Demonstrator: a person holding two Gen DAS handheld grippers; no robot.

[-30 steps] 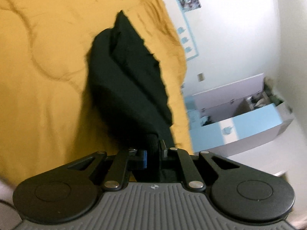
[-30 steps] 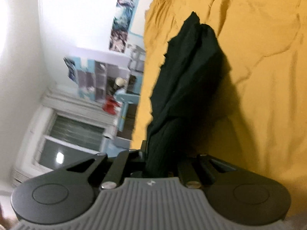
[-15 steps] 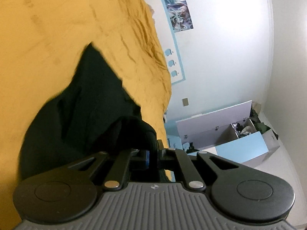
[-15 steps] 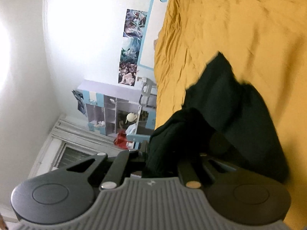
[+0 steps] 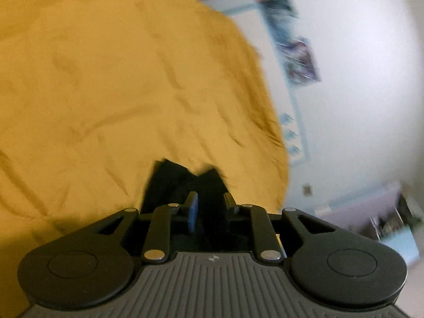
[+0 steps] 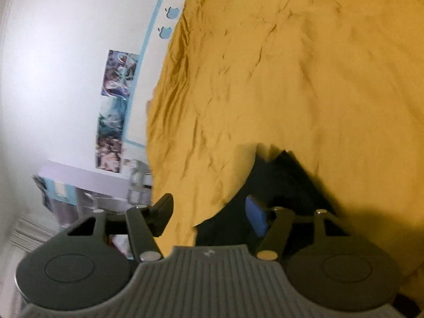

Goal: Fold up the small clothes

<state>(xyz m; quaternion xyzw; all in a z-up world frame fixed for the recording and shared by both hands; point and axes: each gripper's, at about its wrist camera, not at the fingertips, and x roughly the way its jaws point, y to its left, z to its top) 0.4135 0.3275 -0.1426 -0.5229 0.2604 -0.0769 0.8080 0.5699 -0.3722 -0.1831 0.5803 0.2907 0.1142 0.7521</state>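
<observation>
Release phase of one fold. My left gripper has just been opening; its jaws stand slightly apart, with the dark garment between them — no pad visibly pressing. My right gripper has just been opening too; its jaws gape wide and empty, the garment lying just beside one finger on the yellow bedspread. I judge this fold laid down — any further folds remain. No legible writing; the wall posters are blurred.
</observation>
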